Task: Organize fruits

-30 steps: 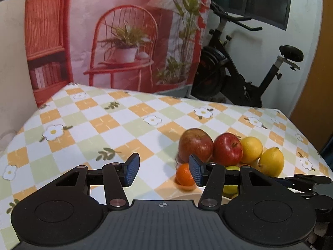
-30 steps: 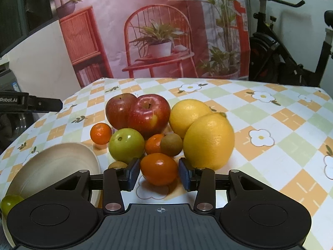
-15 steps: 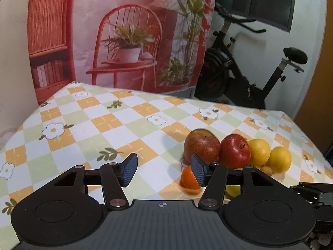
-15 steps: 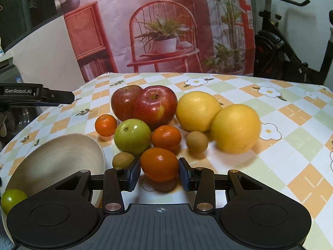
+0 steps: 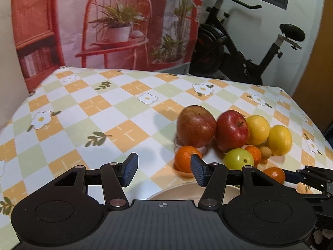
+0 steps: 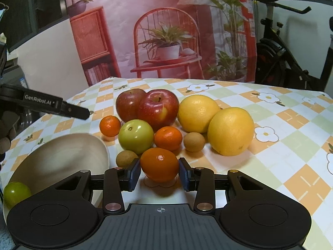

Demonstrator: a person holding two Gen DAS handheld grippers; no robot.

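Note:
My right gripper (image 6: 159,174) is shut on an orange tangerine (image 6: 159,163), just in front of the fruit pile. The pile holds two red apples (image 6: 158,106), two big yellow citrus fruits (image 6: 230,130), a green apple (image 6: 136,136), two more tangerines (image 6: 168,138) and small brown fruits (image 6: 194,141). A cream bowl (image 6: 58,156) sits to the left with one green fruit (image 6: 16,193) in it. My left gripper (image 5: 163,160) hovers above the bowl's rim (image 5: 177,189), jaws closing slightly with nothing between them. A small tangerine (image 5: 184,160) lies just beyond its right finger.
The table wears a checked flower-print cloth (image 5: 93,108). An exercise bike (image 5: 239,48) and a printed backdrop (image 5: 116,25) stand behind it. A gloved hand (image 6: 7,129) shows at the left edge of the right wrist view.
My right gripper has drawn back from the pile with the tangerine still between its pads. The left gripper has shifted so the bowl's rim and more of the pile show.

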